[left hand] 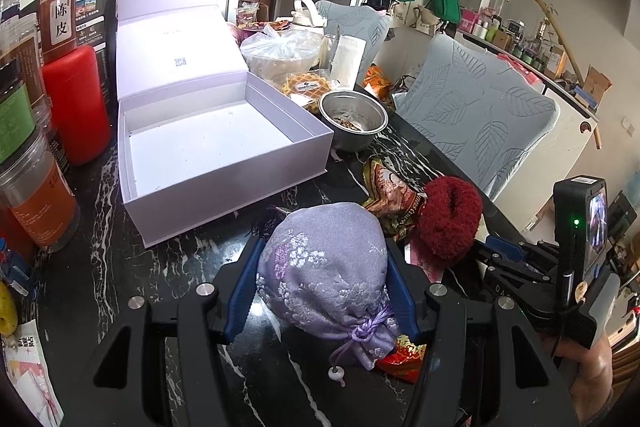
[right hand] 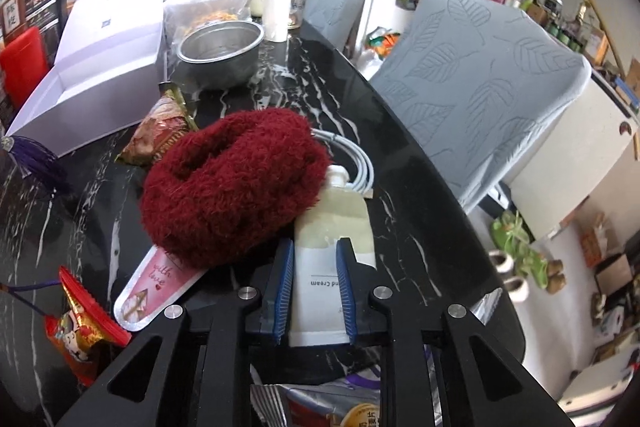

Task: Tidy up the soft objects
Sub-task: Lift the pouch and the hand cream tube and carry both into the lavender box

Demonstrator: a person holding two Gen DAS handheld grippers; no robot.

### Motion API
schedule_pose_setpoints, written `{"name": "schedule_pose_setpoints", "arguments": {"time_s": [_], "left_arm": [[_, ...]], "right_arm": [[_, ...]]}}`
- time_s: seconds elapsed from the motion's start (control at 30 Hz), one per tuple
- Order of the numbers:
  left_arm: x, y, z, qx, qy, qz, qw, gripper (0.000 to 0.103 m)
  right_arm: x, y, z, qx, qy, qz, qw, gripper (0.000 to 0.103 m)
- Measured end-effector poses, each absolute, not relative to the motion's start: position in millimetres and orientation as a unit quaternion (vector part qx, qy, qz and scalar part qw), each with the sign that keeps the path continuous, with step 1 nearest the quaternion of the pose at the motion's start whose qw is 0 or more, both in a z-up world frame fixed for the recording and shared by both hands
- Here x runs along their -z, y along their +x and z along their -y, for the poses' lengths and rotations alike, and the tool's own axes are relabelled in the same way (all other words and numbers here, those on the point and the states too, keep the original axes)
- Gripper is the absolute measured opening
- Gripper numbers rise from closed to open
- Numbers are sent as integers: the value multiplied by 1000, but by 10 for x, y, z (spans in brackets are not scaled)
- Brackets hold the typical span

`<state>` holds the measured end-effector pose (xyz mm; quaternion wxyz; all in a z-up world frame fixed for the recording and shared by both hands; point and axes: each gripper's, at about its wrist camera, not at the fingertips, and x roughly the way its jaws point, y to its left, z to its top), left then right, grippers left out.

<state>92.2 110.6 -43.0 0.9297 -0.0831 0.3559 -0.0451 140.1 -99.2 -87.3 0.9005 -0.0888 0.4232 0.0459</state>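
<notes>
A: Where's the pouch (left hand: 326, 277)?

B: Between the blue pads of the left claw (left hand: 322, 285), which press on both its sides. It seems to sit low over the tabletop (left hand: 160, 267), just short of the box (left hand: 224, 143); I can't tell whether it is lifted.

A: And the box?

B: Lid up, nothing inside that I can see. So I'd judge nothing is sorted yet; this looks like the first item on its way.

A: The right side?

B: The right claw (right hand: 314, 291) has narrowed onto a cream tube (right hand: 320, 283), pads against both edges of it. The tube lies flat, its cap end tucked beside the red fluffy thing (right hand: 236, 187).

A: What's left?

B: Most of it, by my reckoning. The red fluffy thing rests on the tabletop, partly on a pink tube (right hand: 154, 283). A brocade piece (right hand: 160, 135) lies between it and the box, and a small red charm (right hand: 80, 331) is near the front edge.

A: The steel bowl (left hand: 352, 119)?

B: Just beside the box, holding scraps. Not soft, so probably no part of this.
</notes>
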Motion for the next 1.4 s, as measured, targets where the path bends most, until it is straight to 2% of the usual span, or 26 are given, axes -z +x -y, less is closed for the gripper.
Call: {"name": "schedule_pose_setpoints", "arguments": {"time_s": [0.03, 0.1, 0.13, 0.17, 0.37, 0.63, 0.7, 0.77, 1.0, 1.4], "left_arm": [[430, 923, -1104, 45, -83, -356, 930, 58], [433, 924, -1100, 47, -84, -357, 929, 58], [436, 928, -1098, 47, -84, -358, 929, 58], [439, 937, -1092, 48, -84, -358, 928, 58], [439, 1024, -1013, 56, -83, -359, 928, 58], [477, 1129, -925, 58, -81, -367, 925, 58], [492, 1147, -915, 57, -82, -370, 923, 58], [501, 1154, -905, 57, -83, -373, 922, 58], [462, 1142, -883, 55, -79, -369, 924, 58], [218, 1007, -961, 54, -77, -338, 937, 58]], "right_arm": [[882, 1407, 1009, -48, -82, -426, 899, 27], [877, 1412, 1027, -54, -74, -423, 901, 59], [874, 1410, 1036, -53, -73, -421, 903, 79], [864, 1409, 1044, -53, -72, -416, 905, 87], [865, 1509, 1052, -53, -85, -419, 902, 88], [1007, 1710, 1099, -69, -83, -472, 875, 86], [1010, 1738, 1132, -85, -64, -471, 876, 76], [1002, 1746, 1150, -91, -57, -465, 879, 49], [992, 1709, 1155, -89, -56, -448, 888, 49], [537, 1485, 1211, -84, -47, -399, 912, 49]]}}
